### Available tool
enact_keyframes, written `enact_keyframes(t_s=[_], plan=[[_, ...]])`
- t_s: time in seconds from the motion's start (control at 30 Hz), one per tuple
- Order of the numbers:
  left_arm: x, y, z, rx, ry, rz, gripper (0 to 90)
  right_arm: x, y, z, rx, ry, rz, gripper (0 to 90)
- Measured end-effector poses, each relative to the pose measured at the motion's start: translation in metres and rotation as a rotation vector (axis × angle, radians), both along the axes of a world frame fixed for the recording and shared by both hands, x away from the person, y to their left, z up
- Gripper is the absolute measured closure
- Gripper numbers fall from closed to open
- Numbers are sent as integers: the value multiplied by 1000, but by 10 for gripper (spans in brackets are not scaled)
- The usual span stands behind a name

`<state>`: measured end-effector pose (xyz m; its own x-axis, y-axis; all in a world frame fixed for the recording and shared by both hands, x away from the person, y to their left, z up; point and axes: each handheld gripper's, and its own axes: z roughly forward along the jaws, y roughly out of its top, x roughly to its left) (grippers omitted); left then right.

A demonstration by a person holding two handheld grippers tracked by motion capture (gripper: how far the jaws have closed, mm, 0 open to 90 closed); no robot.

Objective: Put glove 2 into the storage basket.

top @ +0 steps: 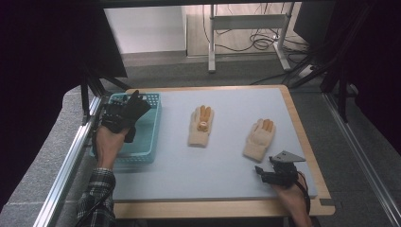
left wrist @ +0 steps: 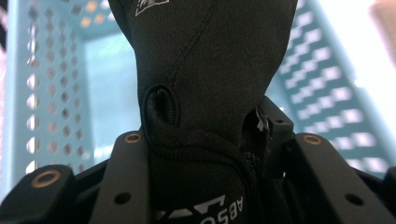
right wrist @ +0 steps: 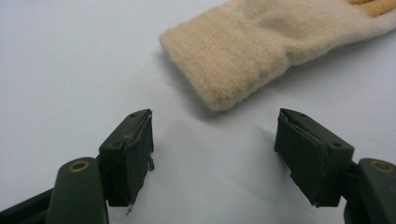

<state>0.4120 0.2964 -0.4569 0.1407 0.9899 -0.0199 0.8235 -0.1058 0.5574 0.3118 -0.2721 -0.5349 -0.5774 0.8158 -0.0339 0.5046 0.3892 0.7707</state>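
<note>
A: Item one, the left gripper [top: 124,113]?
B: It is seen over the teal basket [top: 150,137] at the bench's left edge. Its fingers [left wrist: 126,182] are clamped on a black glove [left wrist: 205,84], which is held above the basket's floor, with the perforated walls seen behind it in the left gripper view.

A: Item two, the right gripper [right wrist: 215,154]?
B: It is held low over the bench [top: 227,165] near the front right corner. Its fingers [right wrist: 133,149] are spread wide apart, and nothing is held between them.

A: Item three, other goods?
B: Two cream gloves are listed. One [top: 201,126] is laid flat mid-bench, well apart from the basket. The other [top: 259,138] is laid to its right, with its cuff [right wrist: 233,65] just beyond the right gripper's open fingers, not touched by them.
</note>
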Motion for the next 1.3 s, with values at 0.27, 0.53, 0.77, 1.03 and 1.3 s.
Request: enact_keyframes(t_s=[0.27,0.53,0.77,1.03,1.3], plan=[[16,24,-25,30,135,101,560,0,0,0,0,-1,0,274],[28,32,-37,63,222,133,520,0,0,0,2,0,-1,274],[35,27,-50,131,304,110,456,0,0,0,2,0,-1,274],[37,19,-46,146,306,96,155,0,0,0,1,-1,0,274],[28,24,-35,89,262,69,45,0,0,0,0,-1,0,273]])
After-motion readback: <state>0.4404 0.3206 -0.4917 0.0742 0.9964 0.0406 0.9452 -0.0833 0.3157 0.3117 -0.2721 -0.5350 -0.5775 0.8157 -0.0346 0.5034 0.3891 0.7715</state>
